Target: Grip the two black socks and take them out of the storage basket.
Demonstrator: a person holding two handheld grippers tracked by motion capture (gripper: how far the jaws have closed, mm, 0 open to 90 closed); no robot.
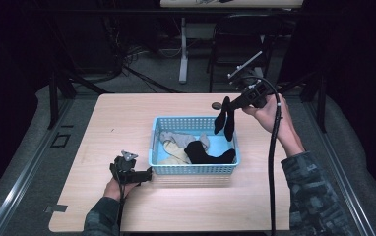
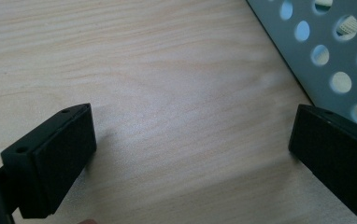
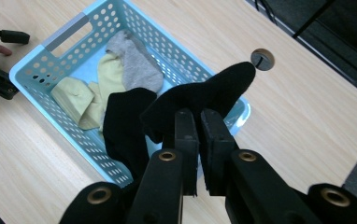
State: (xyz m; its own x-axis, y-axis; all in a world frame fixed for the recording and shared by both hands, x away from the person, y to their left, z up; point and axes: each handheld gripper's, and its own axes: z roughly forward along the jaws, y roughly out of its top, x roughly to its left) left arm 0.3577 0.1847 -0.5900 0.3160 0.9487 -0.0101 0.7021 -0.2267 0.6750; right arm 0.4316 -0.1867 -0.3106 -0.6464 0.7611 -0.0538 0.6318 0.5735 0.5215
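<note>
We are holding the right gripper (image 1: 227,109) raised above the far right corner of the blue basket (image 1: 194,169), out at about two o'clock from the worktop's (image 1: 127,123) middle, and its fingers (image 3: 186,140) are pressing nearly together on a black sock (image 3: 200,95) that is hanging doubled from them. In the high view that sock (image 1: 224,120) is dangling over the basket's far right rim, its lower end dipping just inside. In the right gripper view we are looking down along the closed fingers at the basket (image 3: 64,32), where a grey sock (image 3: 134,63) is lying toward the far side, pale yellow socks (image 3: 85,95) are bunched beside it, and a second black sock (image 3: 123,121) is draped near the wall closest to us. A round cable hole (image 3: 262,59) is sitting in the worktop just past the basket. Our left gripper (image 1: 149,174) is resting low on the worktop at about seven o'clock, just beside the basket's near left corner, and its fingers (image 2: 55,163) are standing wide apart with bare wood between them and nothing held. In the left gripper view the basket's perforated wall (image 2: 326,42) is crossing the upper right corner, close to the right-hand finger.
</note>
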